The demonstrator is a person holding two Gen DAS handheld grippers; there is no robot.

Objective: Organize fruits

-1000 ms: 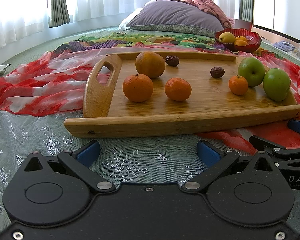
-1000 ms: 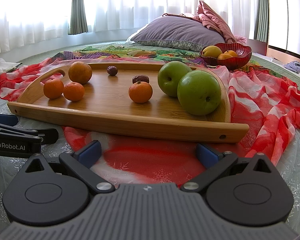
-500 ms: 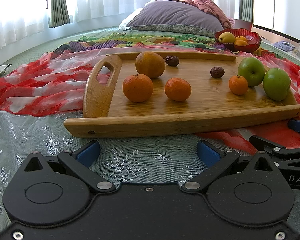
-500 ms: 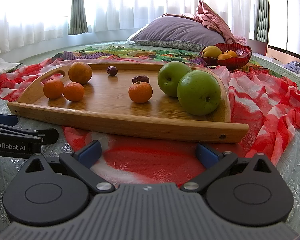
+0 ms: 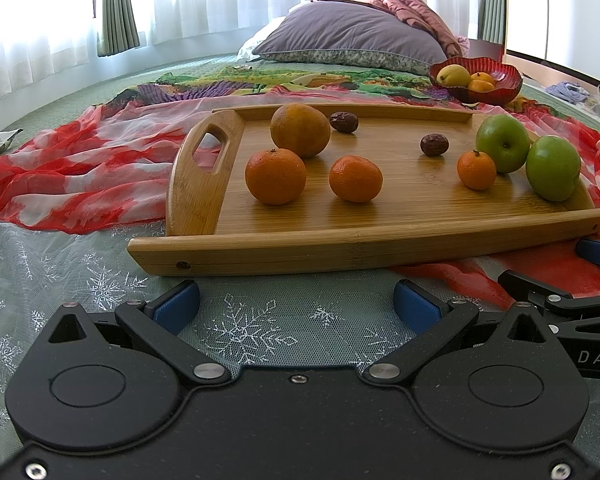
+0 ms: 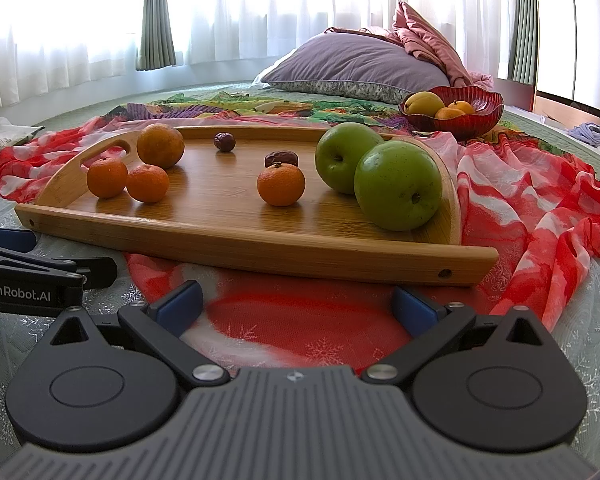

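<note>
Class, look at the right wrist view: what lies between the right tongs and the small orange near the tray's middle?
In the right wrist view, red scarf and the tray's front rim separate the right tongs from that orange.

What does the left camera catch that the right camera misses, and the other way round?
Only the left view shows the right gripper at its right edge, lettered "DAS".

Only the right view shows the left gripper at its left edge, lettered "GenRobot.AI".

Both show the wooden tray with oranges, two green apples and two dark dates, plus the red bowl behind.

oranges [image 5: 275, 176], green apples [image 5: 553, 168] and dates [image 5: 434, 145] lie scattered on wooden tray [image 5: 340, 248].
</note>
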